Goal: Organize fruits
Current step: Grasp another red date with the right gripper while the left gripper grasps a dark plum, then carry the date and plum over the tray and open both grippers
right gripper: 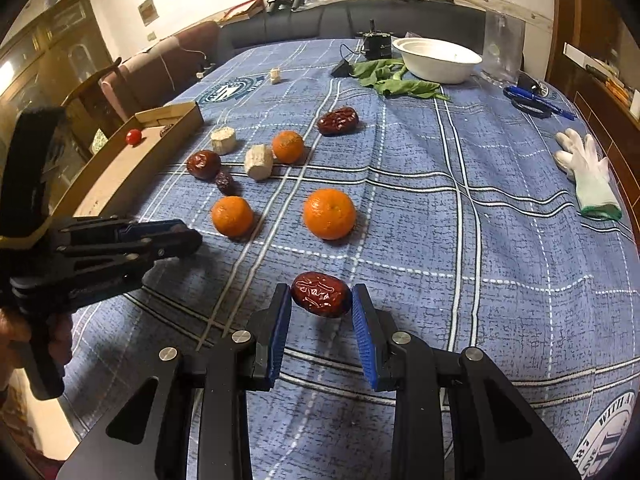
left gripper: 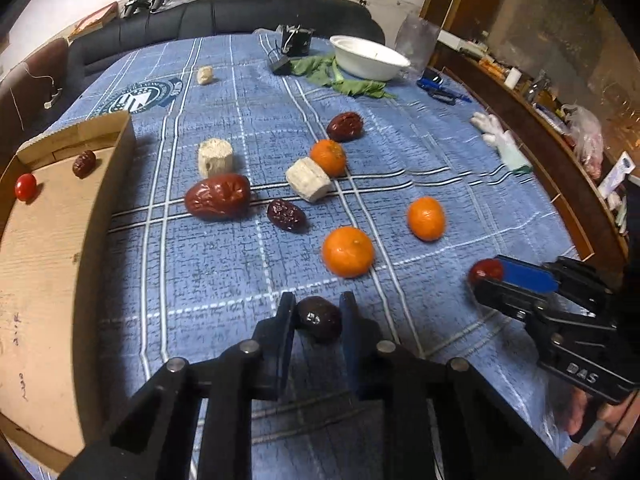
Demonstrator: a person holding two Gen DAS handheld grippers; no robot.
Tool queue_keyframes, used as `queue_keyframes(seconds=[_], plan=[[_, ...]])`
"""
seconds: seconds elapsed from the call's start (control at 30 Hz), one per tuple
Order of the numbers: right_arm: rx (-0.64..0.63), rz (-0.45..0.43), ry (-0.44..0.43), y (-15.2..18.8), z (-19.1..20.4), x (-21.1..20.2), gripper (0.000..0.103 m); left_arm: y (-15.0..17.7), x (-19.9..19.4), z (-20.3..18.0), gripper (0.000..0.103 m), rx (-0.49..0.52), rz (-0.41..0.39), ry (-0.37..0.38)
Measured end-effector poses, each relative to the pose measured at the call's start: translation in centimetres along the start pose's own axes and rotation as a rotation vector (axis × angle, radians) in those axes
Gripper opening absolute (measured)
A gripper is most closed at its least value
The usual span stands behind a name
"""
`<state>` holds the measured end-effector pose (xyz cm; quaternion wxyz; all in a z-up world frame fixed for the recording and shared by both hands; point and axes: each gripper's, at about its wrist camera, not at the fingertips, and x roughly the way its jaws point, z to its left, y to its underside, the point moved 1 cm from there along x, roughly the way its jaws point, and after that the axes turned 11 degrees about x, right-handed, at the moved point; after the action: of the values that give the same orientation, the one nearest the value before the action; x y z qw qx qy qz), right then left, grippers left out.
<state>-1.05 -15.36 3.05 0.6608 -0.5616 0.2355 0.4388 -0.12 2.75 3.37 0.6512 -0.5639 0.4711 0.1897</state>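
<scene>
My left gripper (left gripper: 317, 298) is shut on a dark date (left gripper: 320, 320) low over the blue checked cloth (left gripper: 224, 272). My right gripper (right gripper: 321, 289) is shut on a glossy red date (right gripper: 320, 295); the left wrist view shows that gripper (left gripper: 486, 278) at the right. The left gripper (right gripper: 191, 236) shows at the left of the right wrist view. Three tangerines (left gripper: 348, 252) (left gripper: 426, 218) (left gripper: 328, 157) and more dates (left gripper: 218, 196) (left gripper: 286, 214) (left gripper: 345, 126) lie on the cloth. At the left, a cardboard tray (left gripper: 44, 264) holds a cherry tomato (left gripper: 25, 187) and a date (left gripper: 84, 163).
Pale cut chunks (left gripper: 215, 157) (left gripper: 308, 179) (left gripper: 205, 75) lie among the fruit. A white bowl (left gripper: 368, 58) and green leaves (left gripper: 340, 78) sit at the far side. A white glove (left gripper: 500, 140) and pens (left gripper: 440, 92) lie near the right edge. A person's hand (right gripper: 24, 332) grips the left tool.
</scene>
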Motion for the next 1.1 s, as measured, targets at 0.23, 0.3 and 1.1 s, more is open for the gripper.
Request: queue_keyframes(seconds=[0.23, 0.3, 1.1], plan=[[-0.015, -0.038, -0.002, -0.6, 2.0, -1.4, 0.03, -0.2, -3.5, 0.6, 0.025, 0.015, -0.074, 0.025], [-0.022, -0.047, 0.0, -0.7, 2.8, -1.7, 0.03, -0.1, -4.3, 1.2, 0.025, 0.014, -0.087, 0.024], [-0.162, -0.01, -0.156, -5.0, 19.7, 3.9, 0.03, 4.0, -9.6, 17.9, 0.025, -0.176, -0.127, -0.143]])
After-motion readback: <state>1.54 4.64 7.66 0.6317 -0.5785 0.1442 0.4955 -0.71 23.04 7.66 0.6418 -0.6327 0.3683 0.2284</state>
